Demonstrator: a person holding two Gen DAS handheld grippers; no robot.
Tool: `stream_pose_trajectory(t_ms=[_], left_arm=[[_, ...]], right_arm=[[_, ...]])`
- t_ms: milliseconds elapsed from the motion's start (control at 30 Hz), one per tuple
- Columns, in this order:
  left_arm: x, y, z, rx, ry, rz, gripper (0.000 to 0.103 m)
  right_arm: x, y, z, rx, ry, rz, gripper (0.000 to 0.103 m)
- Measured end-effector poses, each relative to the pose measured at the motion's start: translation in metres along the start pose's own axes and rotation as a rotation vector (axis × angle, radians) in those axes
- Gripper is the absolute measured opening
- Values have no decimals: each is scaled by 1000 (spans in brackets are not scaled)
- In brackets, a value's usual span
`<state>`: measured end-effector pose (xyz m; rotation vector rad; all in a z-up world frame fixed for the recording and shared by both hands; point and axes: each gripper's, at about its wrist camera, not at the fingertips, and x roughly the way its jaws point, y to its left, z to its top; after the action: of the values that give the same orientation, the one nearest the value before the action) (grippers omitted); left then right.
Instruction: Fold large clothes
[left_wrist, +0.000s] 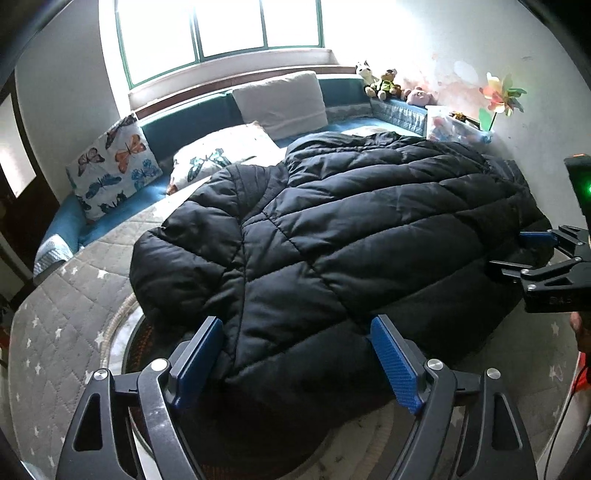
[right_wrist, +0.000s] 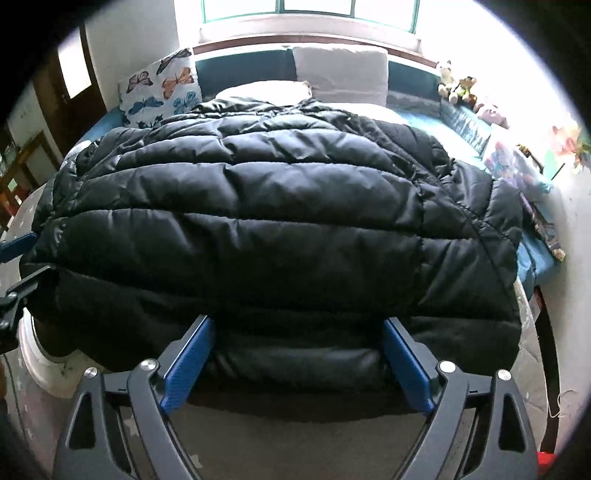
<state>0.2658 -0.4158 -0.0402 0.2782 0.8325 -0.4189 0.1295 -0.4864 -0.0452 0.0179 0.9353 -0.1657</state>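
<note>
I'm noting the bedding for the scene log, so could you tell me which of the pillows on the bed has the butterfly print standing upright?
The butterfly cushion propped at the bed's far left corner; the plain white pillow leans by the window, and another butterfly-printed pillow lies flat.

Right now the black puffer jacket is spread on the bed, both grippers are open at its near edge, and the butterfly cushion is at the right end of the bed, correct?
Not quite. The butterfly cushion is at the left end, as the left wrist view shows; the stuffed toys sit at the right. The black puffer jacket, left gripper and right gripper are as you said.

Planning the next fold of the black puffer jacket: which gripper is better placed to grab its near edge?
Probably right: the right gripper squarely straddles the jacket hem, jaws open; the left gripper sits at a bunched corner.
</note>
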Motion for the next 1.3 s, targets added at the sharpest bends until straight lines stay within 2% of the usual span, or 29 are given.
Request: stream_pose_trajectory(t_ms=[100, 233, 900, 1300], left_arm=[[-11, -4, -6, 6, -9, -11, 88], [-25, -9, -15, -8, -13, -24, 88], [-104, -24, -69, -70, -68, 58, 88], [-138, -18, -98, -119, -99, 46, 88]], right_arm=[[-7, 3, -6, 10, -23, -25, 98], [-15, 3, -11, 42, -45, -9, 98], [-69, 28, -48, 31, -154, -34, 98], [-98, 49, -68, 40, -228, -69, 98]])
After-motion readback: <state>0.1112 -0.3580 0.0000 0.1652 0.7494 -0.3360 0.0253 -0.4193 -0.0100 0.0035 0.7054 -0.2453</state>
